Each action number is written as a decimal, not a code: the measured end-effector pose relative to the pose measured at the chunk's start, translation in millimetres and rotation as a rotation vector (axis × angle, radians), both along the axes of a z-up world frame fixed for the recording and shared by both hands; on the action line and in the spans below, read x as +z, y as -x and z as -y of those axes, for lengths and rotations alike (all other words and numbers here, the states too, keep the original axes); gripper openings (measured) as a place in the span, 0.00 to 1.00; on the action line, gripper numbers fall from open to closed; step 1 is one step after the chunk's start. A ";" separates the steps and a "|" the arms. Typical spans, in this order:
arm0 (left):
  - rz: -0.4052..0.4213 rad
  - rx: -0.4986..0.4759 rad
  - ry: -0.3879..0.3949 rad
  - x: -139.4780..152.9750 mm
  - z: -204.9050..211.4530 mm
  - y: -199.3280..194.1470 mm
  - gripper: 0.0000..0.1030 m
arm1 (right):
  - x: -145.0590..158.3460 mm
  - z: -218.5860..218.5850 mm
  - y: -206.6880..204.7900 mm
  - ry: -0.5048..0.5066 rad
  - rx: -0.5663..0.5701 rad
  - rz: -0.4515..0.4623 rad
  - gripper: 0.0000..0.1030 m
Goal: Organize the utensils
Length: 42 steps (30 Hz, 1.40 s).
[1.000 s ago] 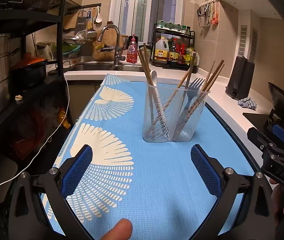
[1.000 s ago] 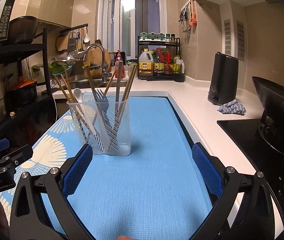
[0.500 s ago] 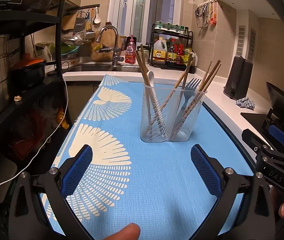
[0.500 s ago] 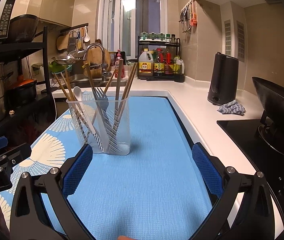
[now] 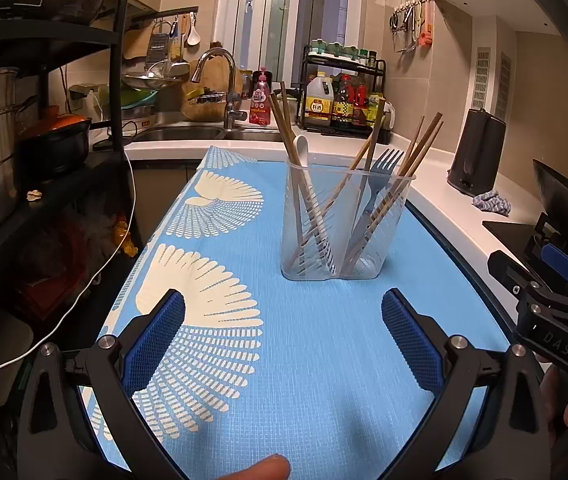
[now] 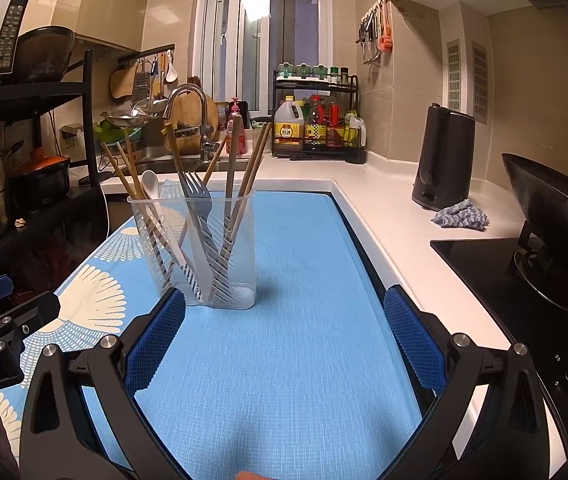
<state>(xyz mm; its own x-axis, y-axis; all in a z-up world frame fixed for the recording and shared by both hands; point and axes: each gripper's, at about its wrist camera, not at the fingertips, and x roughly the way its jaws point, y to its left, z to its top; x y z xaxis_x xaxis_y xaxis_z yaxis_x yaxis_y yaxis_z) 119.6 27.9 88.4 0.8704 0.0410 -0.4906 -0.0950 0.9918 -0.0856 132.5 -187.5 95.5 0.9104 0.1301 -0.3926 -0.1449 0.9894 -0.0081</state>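
Note:
A clear plastic utensil holder stands upright on the blue mat. It holds several wooden chopsticks, a white spoon and a grey fork. It also shows in the right wrist view, with the fork and spoon. My left gripper is open and empty, a short way in front of the holder. My right gripper is open and empty, just right of and in front of the holder.
A black shelf rack with pots stands left of the mat. A sink and tap lie behind. A black kettle, a blue cloth and a stove with a wok are on the right counter.
Both grippers have stayed open and empty. The left view has drifted slightly, so the holder sits a little more to the left and nearer.

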 end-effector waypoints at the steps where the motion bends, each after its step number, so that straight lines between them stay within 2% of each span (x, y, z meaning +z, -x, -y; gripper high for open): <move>1: 0.001 0.000 -0.002 0.0 -0.3 0.1 0.93 | 0.0 0.0 -0.1 -0.001 0.000 -0.001 0.95; 42: 0.057 -0.038 0.000 -6.9 3.4 7.7 0.93 | -0.3 -2.5 -0.6 -0.002 0.003 -0.008 0.95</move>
